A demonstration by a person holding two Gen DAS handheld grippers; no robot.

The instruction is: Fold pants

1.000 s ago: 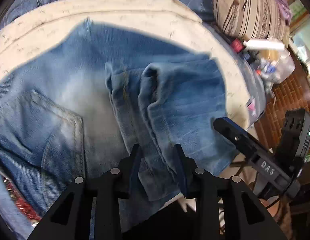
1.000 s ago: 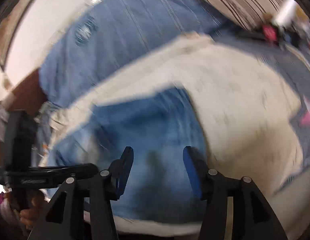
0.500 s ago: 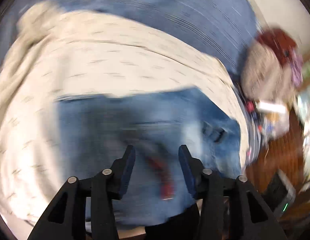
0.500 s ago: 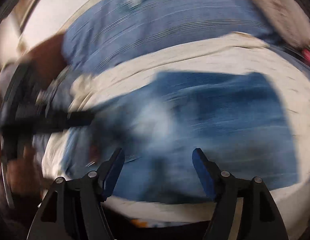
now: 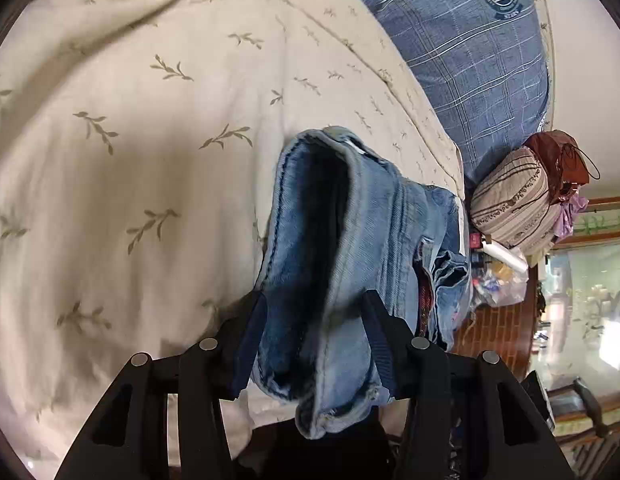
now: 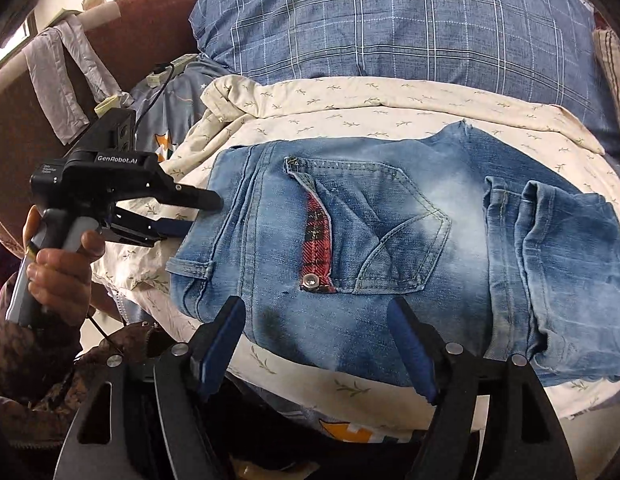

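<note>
Blue jeans (image 6: 390,240) lie on a cream leaf-print blanket (image 6: 350,116), back pocket up. The legs are doubled over, so the hems (image 6: 550,256) rest on the seat at the right. My left gripper (image 6: 197,214), held by a hand (image 6: 57,276), sits at the waistband on the left. In the left wrist view the waist end (image 5: 330,260) runs between the left gripper (image 5: 313,300) fingers; its jaws are opening and I see no pinch. My right gripper (image 6: 318,344) hovers over the jeans' near edge, jaws opening, the denim lying flat below them.
A blue checked pillow (image 6: 390,20) lies behind the blanket. A brown headboard (image 6: 141,24) with a grey cloth draped on it stands at the left. A striped bag (image 5: 510,208) and small bottles (image 5: 498,264) crowd the bed's far edge.
My left gripper swept from the leg hems to the waist end. The right gripper drew back to the jeans' near edge. Both pairs of jaws stand wider than before.
</note>
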